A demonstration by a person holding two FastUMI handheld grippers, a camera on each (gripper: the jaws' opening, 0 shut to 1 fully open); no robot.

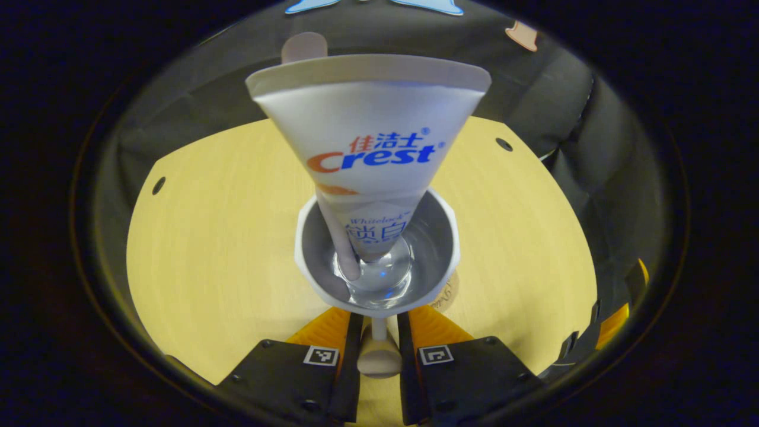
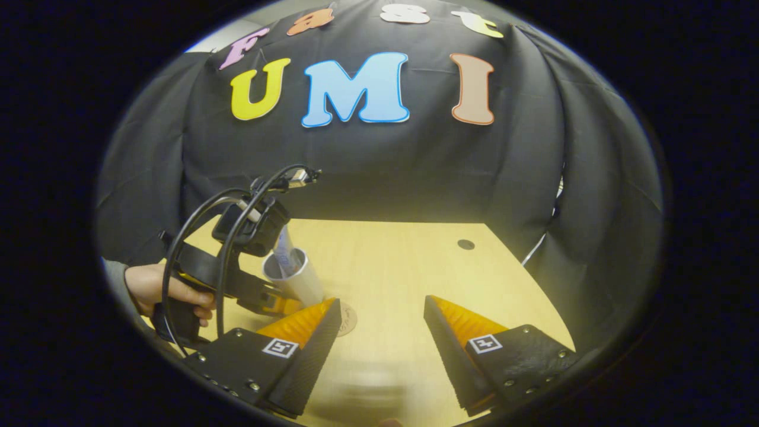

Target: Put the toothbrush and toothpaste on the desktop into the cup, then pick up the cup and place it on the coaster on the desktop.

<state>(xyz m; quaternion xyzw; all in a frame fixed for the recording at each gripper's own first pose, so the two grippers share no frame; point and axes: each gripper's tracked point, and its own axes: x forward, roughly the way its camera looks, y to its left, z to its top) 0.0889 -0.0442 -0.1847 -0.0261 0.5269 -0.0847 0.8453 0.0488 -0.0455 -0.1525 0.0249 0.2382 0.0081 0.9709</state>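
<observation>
A white cup (image 1: pixel 437 237) sits close in the left gripper view, seen from above. A toothpaste tube (image 1: pixel 367 136) stands in it, cap down, and a toothbrush (image 1: pixel 303 47) leans behind the tube. My left gripper (image 1: pixel 378 332) is shut on the cup's handle. A brown coaster (image 1: pixel 446 293) peeks out under the cup's lower right side. In the right gripper view a hand (image 2: pixel 154 287) holds the left gripper (image 2: pixel 278 305), with the cup (image 2: pixel 302 281) tilted beside the coaster (image 2: pixel 348 317). I cannot tell whether the cup touches it. My right gripper (image 2: pixel 382 314) is open with nothing between its fingers.
The yellow wooden table (image 1: pixel 207 237) has small round holes (image 1: pixel 158 185) near its far corners. Black cloth walls close it in behind and on the right. Bare tabletop (image 2: pixel 415 267) lies ahead of the right gripper.
</observation>
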